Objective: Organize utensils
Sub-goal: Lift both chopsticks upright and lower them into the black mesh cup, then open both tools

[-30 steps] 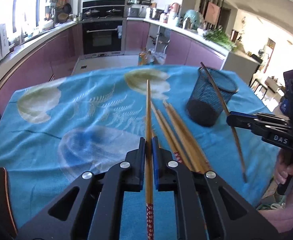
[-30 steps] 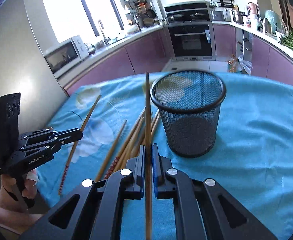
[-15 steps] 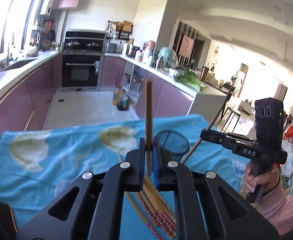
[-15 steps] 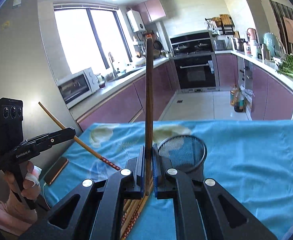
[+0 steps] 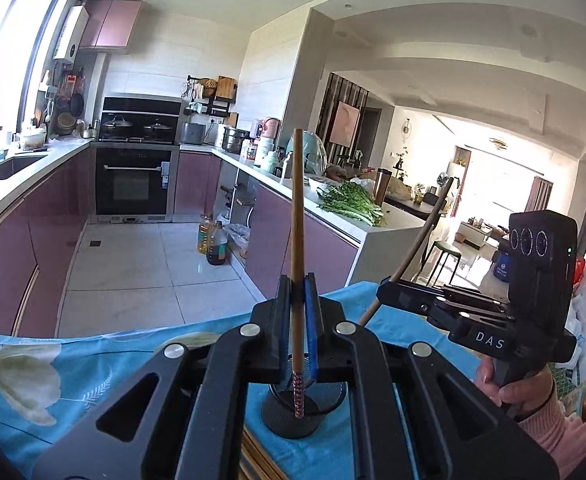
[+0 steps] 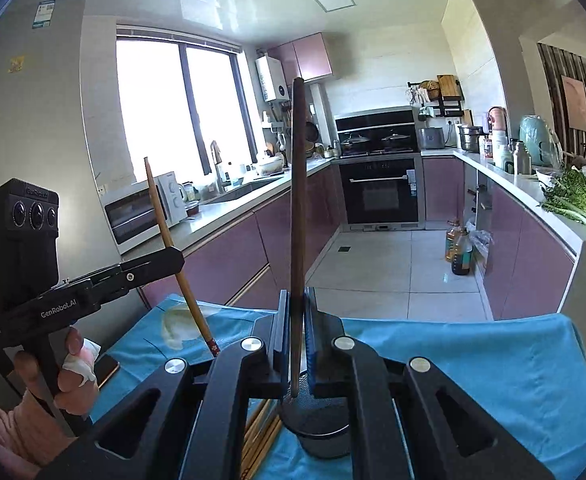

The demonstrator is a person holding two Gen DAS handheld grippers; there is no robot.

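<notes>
Bamboo chopsticks are the business here, one in each gripper. The left gripper (image 5: 297, 300) has its fingers pressed onto a light chopstick (image 5: 296, 216) that stands almost upright, its patterned red end hanging just above or just inside the mouth of the black mesh holder (image 5: 293, 420) on the blue tablecloth (image 5: 93, 360). The right gripper (image 6: 296, 320) pinches a darker chopstick (image 6: 297, 200) in the same way, also near vertical, with its lower tip over the same holder (image 6: 321, 436). From each wrist view the other tool shows at the side with its stick slanting through closed fingers. More loose chopsticks (image 6: 261, 436) lie in a bundle on the cloth just beside the holder's base.

The step in hand looks like the drop-in: both sticks are raised, turned upright and lined up over the cup. Whether either tip has passed below the rim cannot be told, since the gripper bodies hide much of it.

The next move likely calls for lowering each stick a little further so its end sits well inside the mesh wall, then easing the fingers apart so it slides down and leans on the rim. Releasing one at a time would keep the two tools from crowding the narrow opening. After that, the bundle on the cloth remains to be gathered.
</notes>
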